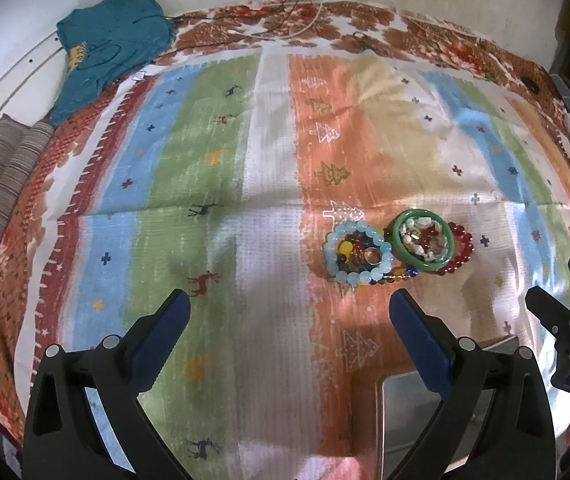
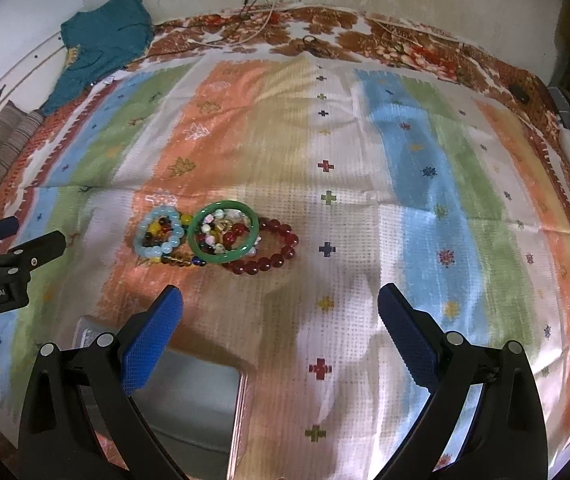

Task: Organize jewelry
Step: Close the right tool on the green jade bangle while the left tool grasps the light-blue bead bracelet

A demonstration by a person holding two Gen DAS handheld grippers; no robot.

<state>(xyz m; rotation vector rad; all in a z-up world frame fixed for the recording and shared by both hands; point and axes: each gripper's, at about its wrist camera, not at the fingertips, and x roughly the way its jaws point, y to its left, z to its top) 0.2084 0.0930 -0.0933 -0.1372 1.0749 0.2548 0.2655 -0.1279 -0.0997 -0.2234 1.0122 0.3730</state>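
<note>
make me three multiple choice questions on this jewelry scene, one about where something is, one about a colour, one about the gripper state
1. Where does the green bangle lie?
A. on the teal garment
B. in the jewelry pile on the striped cloth
C. between the fingers of the left gripper

2. What colour is the beaded bracelet sticking out from under the bangle on its right?
A. dark red
B. white
C. black

3. How does the right gripper stand?
A. shut on the bangle
B. shut on nothing
C. open, holding nothing

Answers:
1 B: the bangle sits among beads on the striped cloth, beside the light blue bracelet.
2 A: its round beads are dark red.
3 C: its blue pads are wide apart with only cloth between them; the left gripper looks the same.
</note>
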